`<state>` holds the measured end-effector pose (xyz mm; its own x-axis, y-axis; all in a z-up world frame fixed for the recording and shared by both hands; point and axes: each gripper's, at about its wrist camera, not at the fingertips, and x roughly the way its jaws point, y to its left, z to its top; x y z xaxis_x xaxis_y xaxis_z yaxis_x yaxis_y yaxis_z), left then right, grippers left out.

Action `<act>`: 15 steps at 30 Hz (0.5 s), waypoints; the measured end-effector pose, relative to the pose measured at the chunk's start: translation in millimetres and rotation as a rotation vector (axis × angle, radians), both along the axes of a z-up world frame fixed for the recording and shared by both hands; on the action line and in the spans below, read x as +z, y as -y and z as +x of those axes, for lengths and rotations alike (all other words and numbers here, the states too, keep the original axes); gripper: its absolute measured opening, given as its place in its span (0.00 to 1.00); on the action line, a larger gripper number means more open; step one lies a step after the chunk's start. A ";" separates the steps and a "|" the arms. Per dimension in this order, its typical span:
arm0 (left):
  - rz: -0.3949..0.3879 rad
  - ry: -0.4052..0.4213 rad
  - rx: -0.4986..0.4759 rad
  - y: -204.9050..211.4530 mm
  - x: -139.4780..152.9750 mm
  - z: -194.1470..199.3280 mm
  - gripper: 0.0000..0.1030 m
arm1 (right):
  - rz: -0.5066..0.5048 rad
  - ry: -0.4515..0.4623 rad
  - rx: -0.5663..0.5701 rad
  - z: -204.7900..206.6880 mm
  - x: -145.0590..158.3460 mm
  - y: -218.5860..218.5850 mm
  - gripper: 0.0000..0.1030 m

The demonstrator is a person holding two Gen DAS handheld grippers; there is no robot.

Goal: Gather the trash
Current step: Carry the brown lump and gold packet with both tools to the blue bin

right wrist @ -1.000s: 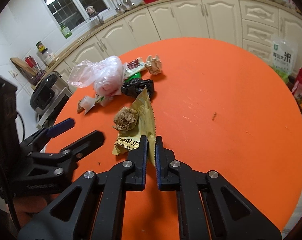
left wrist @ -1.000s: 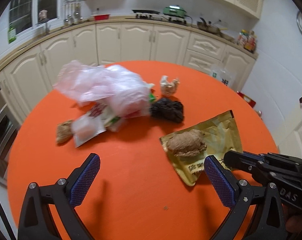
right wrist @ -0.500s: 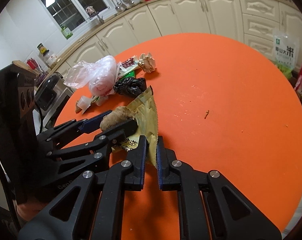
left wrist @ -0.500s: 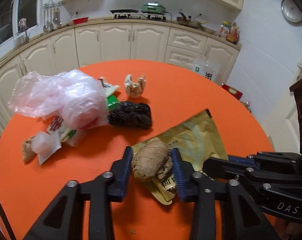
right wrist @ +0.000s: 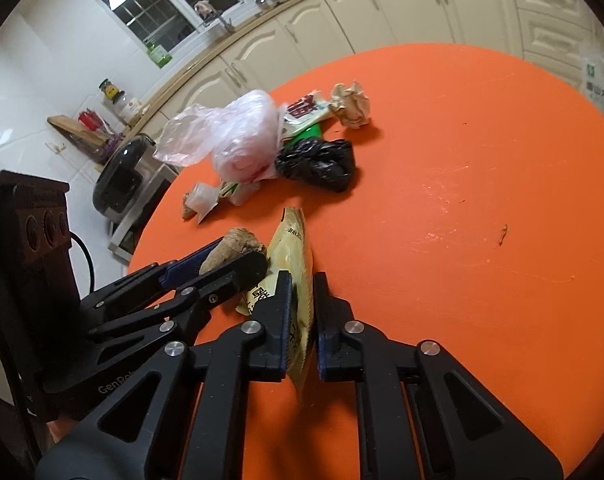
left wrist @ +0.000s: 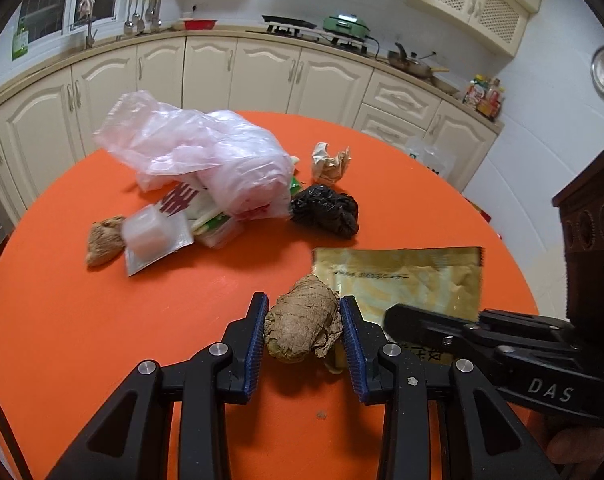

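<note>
My left tongs [left wrist: 303, 334] clench the brown lump [left wrist: 302, 330] while my right tongs [right wrist: 302, 320] pinch the gold packet [right wrist: 296, 264] at its three o'clock.

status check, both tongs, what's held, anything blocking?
Left tongs shut on brown ginger lump. Right tongs shut on gold foil packet. Nothing blocking; remaining trash pile further back on orange round table.

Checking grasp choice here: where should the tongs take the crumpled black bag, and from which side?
Take the black bag across its bunched middle, from above. It is a low, soft wad lying flat on the orange table, with the pink plastic bag touching its left side and bare table to its right.
</note>
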<state>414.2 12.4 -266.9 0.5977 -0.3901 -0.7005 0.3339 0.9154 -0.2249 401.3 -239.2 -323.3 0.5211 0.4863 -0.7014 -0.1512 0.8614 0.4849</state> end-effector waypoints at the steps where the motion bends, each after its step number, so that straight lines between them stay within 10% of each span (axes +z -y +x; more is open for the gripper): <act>1: 0.002 0.007 0.004 -3.3 1.4 -7.2 0.31 | -0.004 0.014 -0.010 -5.9 4.0 -0.6 0.07; 15: 0.011 0.133 -0.038 7.1 55.6 -96.5 0.31 | -0.067 0.137 -0.154 -85.1 63.6 39.4 0.07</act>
